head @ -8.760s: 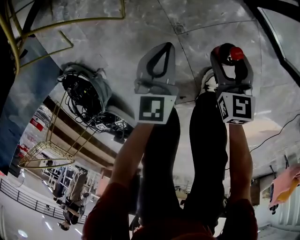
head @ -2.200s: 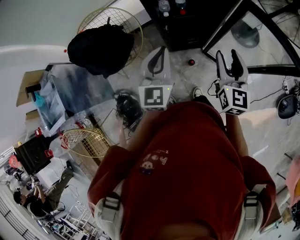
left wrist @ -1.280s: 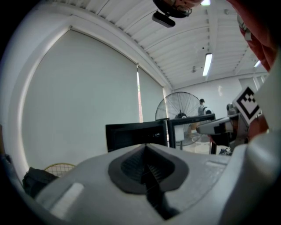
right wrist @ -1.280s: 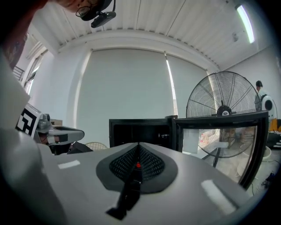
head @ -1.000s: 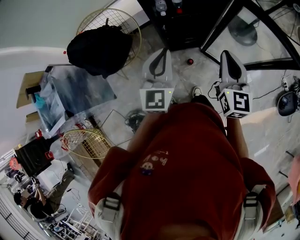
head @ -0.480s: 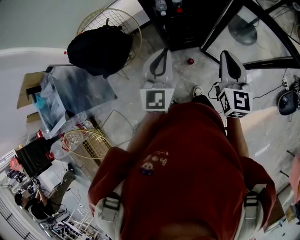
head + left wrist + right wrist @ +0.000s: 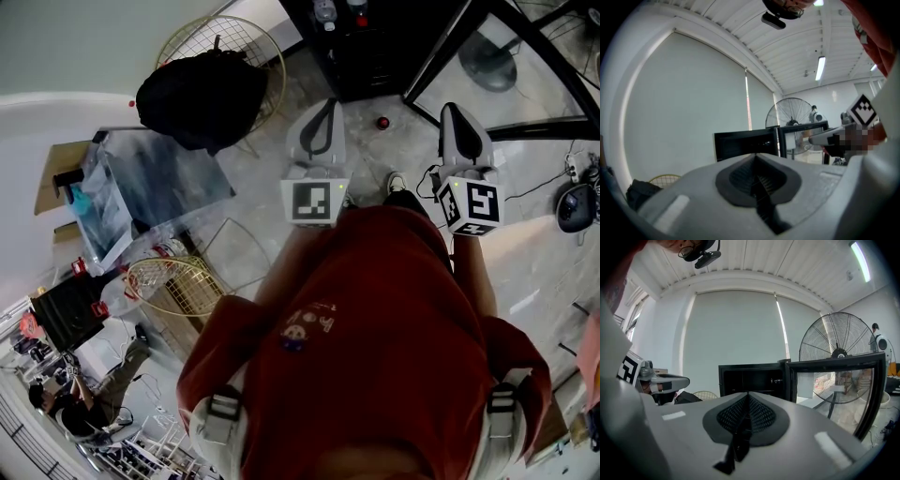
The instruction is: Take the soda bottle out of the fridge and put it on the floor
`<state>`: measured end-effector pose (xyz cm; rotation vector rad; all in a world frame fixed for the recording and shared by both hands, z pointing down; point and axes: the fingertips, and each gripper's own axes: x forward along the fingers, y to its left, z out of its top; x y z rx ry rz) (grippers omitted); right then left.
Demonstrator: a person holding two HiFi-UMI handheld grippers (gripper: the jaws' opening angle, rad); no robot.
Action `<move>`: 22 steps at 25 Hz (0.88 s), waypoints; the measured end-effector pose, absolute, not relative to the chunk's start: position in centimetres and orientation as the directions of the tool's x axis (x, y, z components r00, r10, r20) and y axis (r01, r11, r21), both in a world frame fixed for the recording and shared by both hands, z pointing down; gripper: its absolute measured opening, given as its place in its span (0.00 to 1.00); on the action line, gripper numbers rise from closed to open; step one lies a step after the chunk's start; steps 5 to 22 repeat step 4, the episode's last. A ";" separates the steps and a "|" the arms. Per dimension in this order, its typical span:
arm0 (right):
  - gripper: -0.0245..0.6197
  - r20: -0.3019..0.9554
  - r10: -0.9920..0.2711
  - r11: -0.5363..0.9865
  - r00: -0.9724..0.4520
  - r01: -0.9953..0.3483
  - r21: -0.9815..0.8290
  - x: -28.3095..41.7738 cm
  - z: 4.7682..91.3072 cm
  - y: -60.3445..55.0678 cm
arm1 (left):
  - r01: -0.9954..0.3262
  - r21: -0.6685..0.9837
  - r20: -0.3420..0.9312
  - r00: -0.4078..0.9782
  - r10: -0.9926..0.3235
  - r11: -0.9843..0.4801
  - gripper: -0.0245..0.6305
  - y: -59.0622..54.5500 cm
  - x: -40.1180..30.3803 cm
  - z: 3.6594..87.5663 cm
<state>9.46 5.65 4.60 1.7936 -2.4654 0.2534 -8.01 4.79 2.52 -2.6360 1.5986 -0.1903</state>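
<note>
The soda bottle (image 7: 382, 123), showing from above only as a red cap, stands on the floor (image 7: 367, 155) just in front of the open black fridge (image 7: 375, 66), between the two grippers. The left gripper (image 7: 323, 105) and right gripper (image 7: 457, 112) are both closed tight and empty, pointing toward the fridge

Red tee (image 7: 375, 309) w/ cartoon print (image 7: 305, 328), grey strap buckles (image 7: 217, 408), grey left gripper (image 7: 328, 101), right gripper (image 7: 454, 107), b&w marker cubes (image 7: 314, 200).
</note>
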 end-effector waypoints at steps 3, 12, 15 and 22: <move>0.04 0.164 -0.936 0.302 -0.312 -0.950 -0.086 9.2 4.6 5.6 | -0.880 -0.105 0.075 0.458 -0.886 -0.464 0.04 4.7 -8.1 2.4; 0.04 0.165 -0.935 0.302 -0.313 -0.949 -0.086 9.2 4.6 5.6 | -0.880 -0.100 0.074 0.458 -0.886 -0.463 0.04 4.7 -8.2 2.4; 0.04 0.165 -0.935 0.302 -0.313 -0.949 -0.086 9.2 4.6 5.6 | -0.880 -0.100 0.074 0.458 -0.886 -0.463 0.04 4.7 -8.2 2.4; 0.04 0.165 -0.935 0.302 -0.313 -0.949 -0.086 9.2 4.6 5.6 | -0.880 -0.100 0.074 0.458 -0.886 -0.463 0.04 4.7 -8.2 2.4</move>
